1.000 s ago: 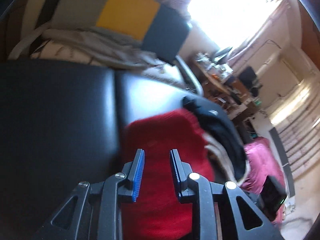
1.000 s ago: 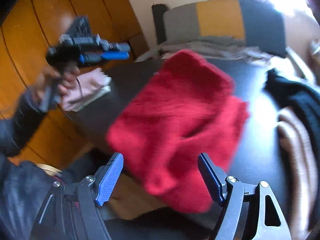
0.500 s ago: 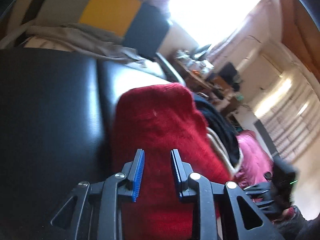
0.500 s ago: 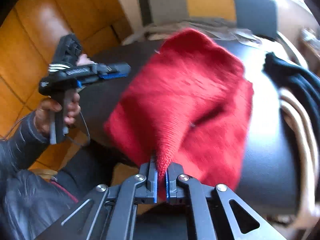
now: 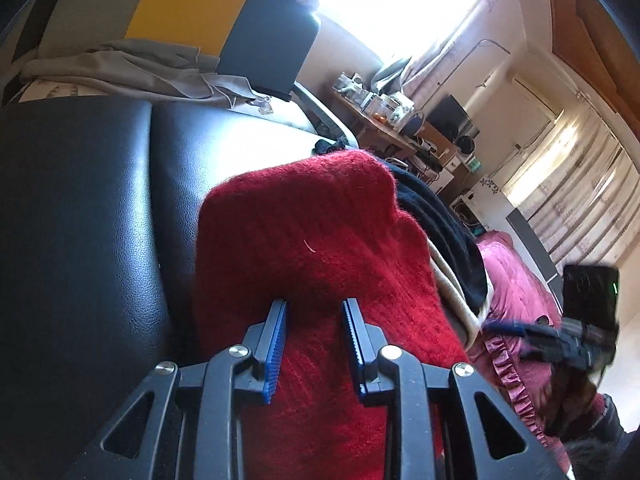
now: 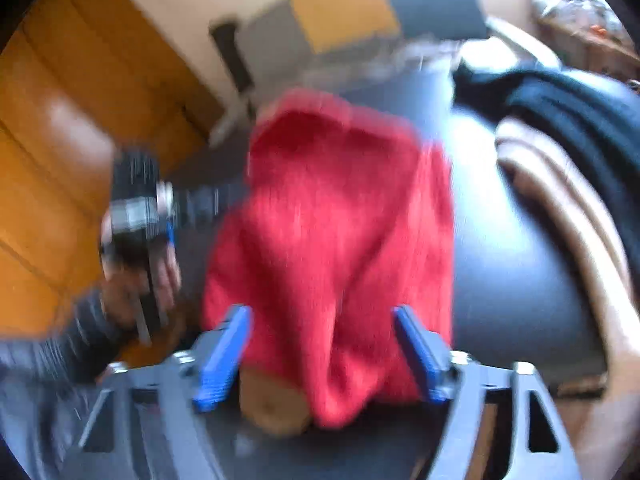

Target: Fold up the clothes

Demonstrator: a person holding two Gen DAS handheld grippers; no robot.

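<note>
A red knitted garment (image 5: 312, 240) lies in a folded heap on the black leather surface (image 5: 80, 200). My left gripper (image 5: 315, 308) hovers just over its near part, jaws a little apart, with red knit showing through the gap and nothing pinched. In the blurred right wrist view the red garment (image 6: 340, 200) fills the middle and its near edge hangs between the fingers of my right gripper (image 6: 320, 316). Those jaws are opening and stand wide, clear of the cloth. A hand holds the left gripper (image 6: 200, 204) at the garment's left side.
A dark navy garment (image 6: 580, 120) and a beige one (image 6: 560, 208) lie to the right of the red one. A grey, yellow and dark cushion (image 5: 188, 4) with grey cloth (image 5: 120, 68) sits behind. Orange wood panelling (image 6: 60, 120) is on the left, a magenta bedspread (image 5: 512, 280) below right.
My right gripper, shut on the red garment's near edge half a second ago, has let it go and spread wide. The left gripper has sunk closer to the garment.
</note>
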